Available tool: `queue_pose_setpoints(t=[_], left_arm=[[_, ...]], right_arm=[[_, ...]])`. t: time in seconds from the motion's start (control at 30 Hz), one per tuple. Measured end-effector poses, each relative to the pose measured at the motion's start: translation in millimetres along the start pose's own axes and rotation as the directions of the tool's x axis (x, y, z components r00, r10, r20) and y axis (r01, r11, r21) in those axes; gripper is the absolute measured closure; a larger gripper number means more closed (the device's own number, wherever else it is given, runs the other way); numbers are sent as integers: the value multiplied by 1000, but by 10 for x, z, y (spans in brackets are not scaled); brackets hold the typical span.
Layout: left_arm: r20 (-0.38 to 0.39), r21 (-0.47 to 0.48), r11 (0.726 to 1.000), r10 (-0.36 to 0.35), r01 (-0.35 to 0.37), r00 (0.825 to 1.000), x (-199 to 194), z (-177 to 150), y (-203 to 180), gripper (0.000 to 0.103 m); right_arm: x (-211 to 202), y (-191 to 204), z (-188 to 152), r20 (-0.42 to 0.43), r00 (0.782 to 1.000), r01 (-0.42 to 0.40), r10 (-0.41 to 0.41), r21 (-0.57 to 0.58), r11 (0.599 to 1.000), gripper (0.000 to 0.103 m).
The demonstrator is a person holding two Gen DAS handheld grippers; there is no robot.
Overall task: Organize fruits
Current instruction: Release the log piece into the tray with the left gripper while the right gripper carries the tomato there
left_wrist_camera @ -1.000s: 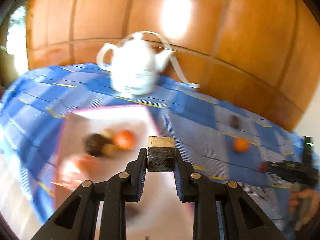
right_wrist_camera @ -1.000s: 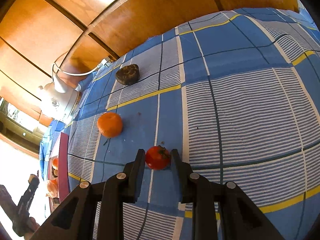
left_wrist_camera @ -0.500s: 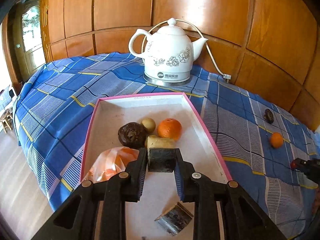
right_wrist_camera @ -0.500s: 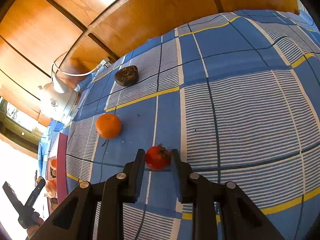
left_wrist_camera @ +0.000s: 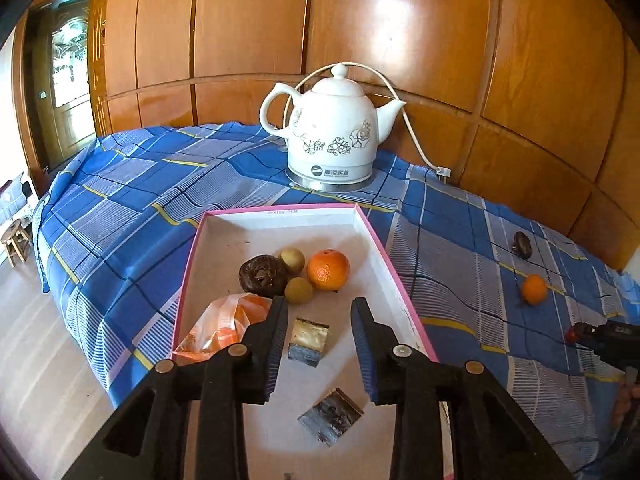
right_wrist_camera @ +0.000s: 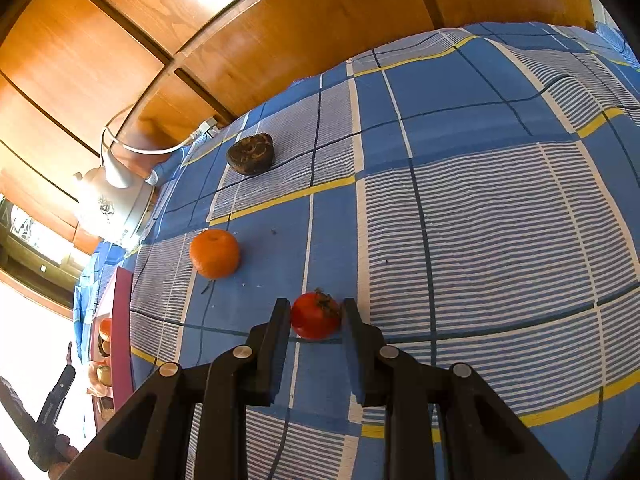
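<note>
A pink-rimmed white tray point(left_wrist_camera: 372, 236) on the blue checked cloth holds an orange point(left_wrist_camera: 328, 270), a dark brown fruit point(left_wrist_camera: 262, 275), two small tan fruits point(left_wrist_camera: 298, 290), an orange plastic bag point(left_wrist_camera: 224, 322) and two dark cut pieces. My left gripper point(left_wrist_camera: 319, 340) is open above the tray, with one cut piece point(left_wrist_camera: 308, 342) lying between its fingers. My right gripper point(right_wrist_camera: 316, 316) is shut on a small red fruit point(right_wrist_camera: 315, 315) on the cloth. Another orange point(right_wrist_camera: 215, 253) and a dark brown fruit point(right_wrist_camera: 251, 153) lie beyond it.
A white electric kettle point(left_wrist_camera: 334, 136) with its cord stands behind the tray, by the wooden wall panels point(left_wrist_camera: 400, 40). The tray's pink edge point(right_wrist_camera: 120, 320) shows at the left in the right wrist view. The cloth's left edge drops to the floor, with a small stool point(left_wrist_camera: 14, 240).
My left gripper opened and let the dark cut piece drop into the tray. My right gripper stays closed around the red fruit, nearly unmoved.
</note>
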State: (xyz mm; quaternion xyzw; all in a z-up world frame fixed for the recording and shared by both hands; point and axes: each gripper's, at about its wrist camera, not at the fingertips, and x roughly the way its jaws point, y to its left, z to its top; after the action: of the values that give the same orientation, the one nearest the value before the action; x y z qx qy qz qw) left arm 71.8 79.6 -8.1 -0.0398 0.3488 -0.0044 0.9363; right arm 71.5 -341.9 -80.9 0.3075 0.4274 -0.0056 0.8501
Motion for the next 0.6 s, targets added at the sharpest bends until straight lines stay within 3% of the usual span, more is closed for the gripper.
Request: queue_pose_setpoints(t=[0.2, 0.3, 0.43, 0.6], left_arm=[[-12, -12, 1000, 9, -10, 1000, -42, -79, 52, 68], [-5, -7, 1000, 30, -30, 1000, -79, -114, 91, 68], [0, -24, 999, 44, -44, 999, -117, -129, 184, 68], [12, -47, 997, 64, -64, 998, -159, -109, 294, 68]], right_arm=[[-91, 79, -4, 12, 999, -48, 48, -14, 999, 77], [-132, 259, -18, -7, 991, -135, 135, -47, 990, 77], [-138, 660, -88, -72, 961, -275, 267, -129, 953, 77], [-57, 1280, -255, -191, 898, -433, 397, -213, 876, 77]])
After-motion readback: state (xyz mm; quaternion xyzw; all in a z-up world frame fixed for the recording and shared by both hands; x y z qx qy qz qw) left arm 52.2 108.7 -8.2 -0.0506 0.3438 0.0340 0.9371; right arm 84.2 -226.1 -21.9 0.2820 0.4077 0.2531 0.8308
